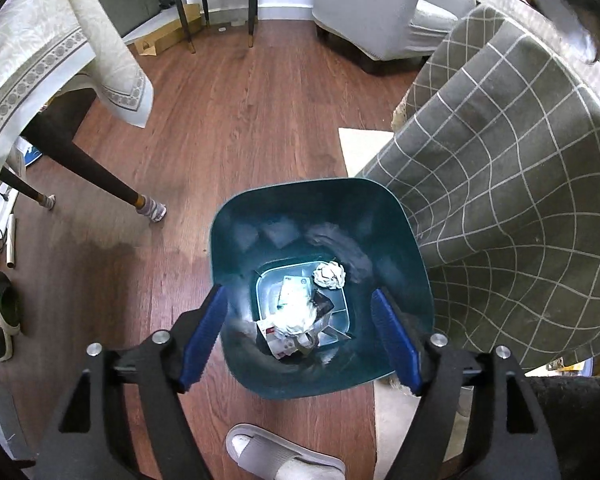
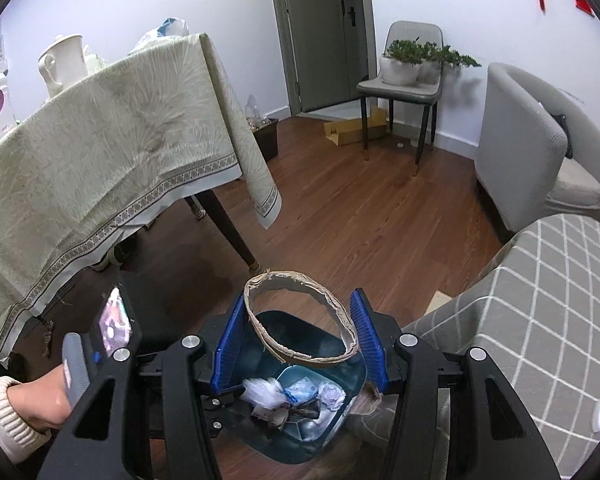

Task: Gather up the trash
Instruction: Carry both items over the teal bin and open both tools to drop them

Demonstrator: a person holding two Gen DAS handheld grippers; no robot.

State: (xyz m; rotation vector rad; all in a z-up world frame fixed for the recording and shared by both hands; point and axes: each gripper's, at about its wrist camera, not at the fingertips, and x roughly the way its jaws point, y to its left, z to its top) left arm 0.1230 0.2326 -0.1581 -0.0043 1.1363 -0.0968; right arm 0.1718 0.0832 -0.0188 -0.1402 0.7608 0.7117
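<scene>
Right tongs [image 2: 297, 330] grip a torn cardboard ring [image 2: 300, 316] by its outer sides over the teal bin [image 2: 300, 440]; light, crushable, so gentle squeeze. Left tongs [image 1: 300, 338] open, empty.

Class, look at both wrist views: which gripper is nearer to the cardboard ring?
The right gripper: the cardboard ring sits between its fingers, above the teal bin. The left gripper hangs open over the bin, holding nothing.

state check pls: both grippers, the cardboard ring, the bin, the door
left gripper: open, empty, above the bin
right gripper: shut on cardboard ring
cardboard ring: held between the pads, above the bin, frayed edge
bin: upright, open-topped, trash at the bottom
door: closed
</scene>
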